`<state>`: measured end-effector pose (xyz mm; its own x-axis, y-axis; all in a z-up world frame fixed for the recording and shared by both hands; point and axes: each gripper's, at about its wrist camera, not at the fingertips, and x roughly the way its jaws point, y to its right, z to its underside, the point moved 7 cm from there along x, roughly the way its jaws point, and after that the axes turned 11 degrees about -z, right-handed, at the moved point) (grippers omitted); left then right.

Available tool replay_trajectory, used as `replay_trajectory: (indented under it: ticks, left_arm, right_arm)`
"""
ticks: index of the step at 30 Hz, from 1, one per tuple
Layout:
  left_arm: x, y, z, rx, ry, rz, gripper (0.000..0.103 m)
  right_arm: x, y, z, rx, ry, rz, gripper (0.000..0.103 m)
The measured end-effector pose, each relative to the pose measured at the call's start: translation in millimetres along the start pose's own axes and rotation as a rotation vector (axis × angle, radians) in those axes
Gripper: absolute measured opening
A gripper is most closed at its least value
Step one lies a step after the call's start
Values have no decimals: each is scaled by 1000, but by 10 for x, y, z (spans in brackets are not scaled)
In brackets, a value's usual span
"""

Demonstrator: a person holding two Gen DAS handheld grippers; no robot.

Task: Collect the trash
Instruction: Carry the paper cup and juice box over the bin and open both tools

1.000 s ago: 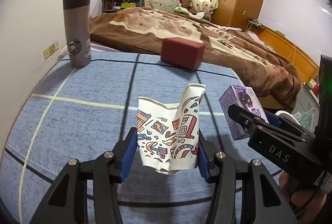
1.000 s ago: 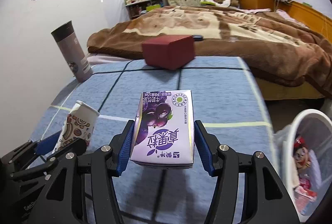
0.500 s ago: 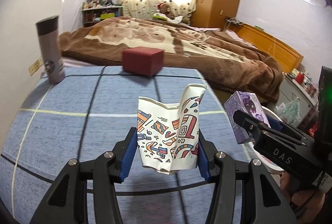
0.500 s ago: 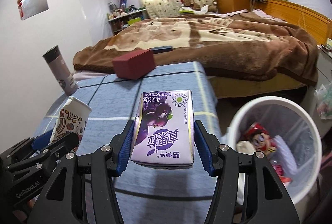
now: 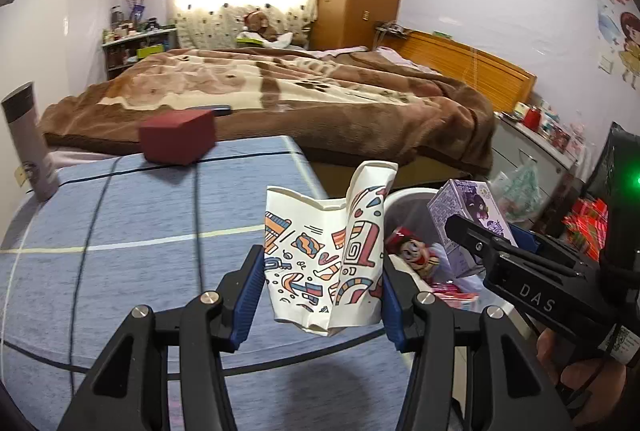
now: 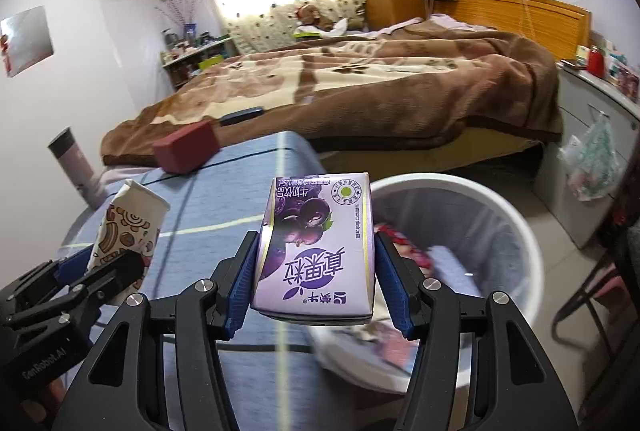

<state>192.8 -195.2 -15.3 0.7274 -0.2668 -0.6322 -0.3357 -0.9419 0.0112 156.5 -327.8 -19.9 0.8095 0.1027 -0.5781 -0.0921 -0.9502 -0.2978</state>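
On the far left of the blue cloth-covered table (image 5: 120, 231) stands a tall grey thermos with a black lid (image 5: 26, 143), and toward the table's back edge, to the right of the thermos, sits a dark red box (image 5: 178, 141). Behind the table lies a bed with a brown patterned blanket (image 5: 280, 91). Over the table's right-hand part the left gripper (image 5: 324, 291) has its blue-padded jaws closed narrowly on a crumpled white paper cup with a colourful pattern (image 5: 328, 255), which is pinched between them and held off the cloth. Just beyond the table's right edge stands a round white trash bin (image 6: 480, 223) with wrappers inside. The right gripper (image 6: 316, 271) clamps a purple drink carton printed with dark berries (image 6: 316, 247) between its pads, near the bin's left rim.
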Motion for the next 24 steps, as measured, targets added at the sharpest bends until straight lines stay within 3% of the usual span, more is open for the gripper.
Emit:
replay_trajectory:
  ticks: [7, 14, 24]
  left_arm:
    - [122, 453, -19, 50, -26, 58, 54]
    - [279, 863, 22, 93, -62, 99, 54]
    - [505, 1145, 108, 111, -123, 118, 55]
  right_arm:
    - [-85, 396, 20, 41, 0, 59, 58]
    - [-51, 739, 149, 64, -55, 99, 58]
    - [10, 1071, 232, 80, -122, 150, 58]
